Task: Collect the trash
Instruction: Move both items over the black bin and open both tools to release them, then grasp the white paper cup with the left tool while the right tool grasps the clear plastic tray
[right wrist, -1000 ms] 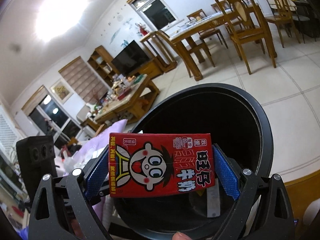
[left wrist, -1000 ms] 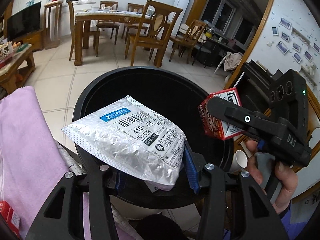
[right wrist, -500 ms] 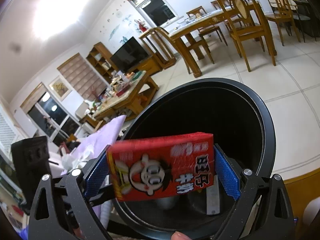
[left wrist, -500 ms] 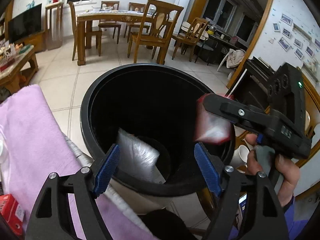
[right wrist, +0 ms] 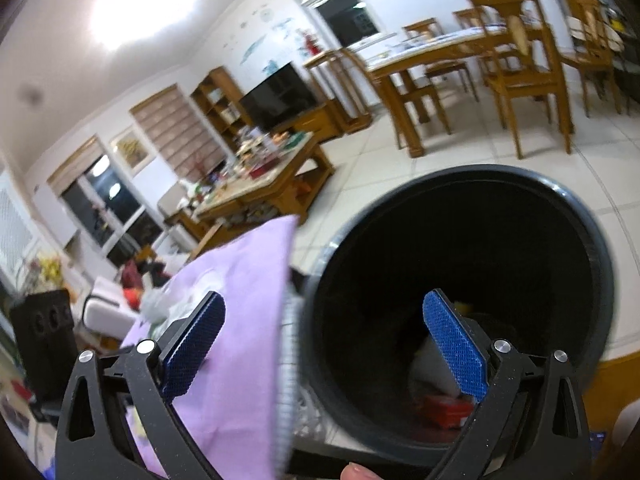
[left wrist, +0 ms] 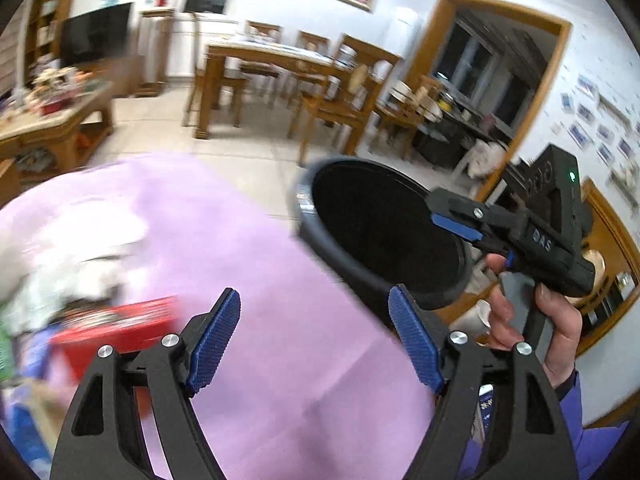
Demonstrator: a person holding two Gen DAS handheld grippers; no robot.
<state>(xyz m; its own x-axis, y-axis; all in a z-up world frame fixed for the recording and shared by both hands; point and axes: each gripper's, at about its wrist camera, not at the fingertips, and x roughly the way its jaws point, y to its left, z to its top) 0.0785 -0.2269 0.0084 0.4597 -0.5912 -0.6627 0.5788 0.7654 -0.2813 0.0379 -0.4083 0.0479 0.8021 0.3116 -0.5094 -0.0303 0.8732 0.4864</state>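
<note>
The black trash bin (left wrist: 384,240) stands to the right of a table under a purple cloth (left wrist: 280,340). My left gripper (left wrist: 316,332) is open and empty above the cloth. A red box (left wrist: 116,328) and blurred white trash (left wrist: 68,264) lie on the cloth at the left. My right gripper (right wrist: 324,340) is open and empty over the bin's near left rim (right wrist: 316,320); it also shows in the left wrist view (left wrist: 460,220). The red carton (right wrist: 444,412) and a pale packet (right wrist: 428,364) lie at the bottom of the bin.
A coffee table with clutter (right wrist: 264,176) stands beyond the purple table. A dining table with chairs (left wrist: 288,76) is across the tiled floor. A paper cup (left wrist: 480,316) sits low beside the bin. A wooden doorway (left wrist: 500,92) is at the right.
My left gripper let the silver packet fall into the bin and swung left over the cloth. My right gripper opened and the red carton dropped into the bin.
</note>
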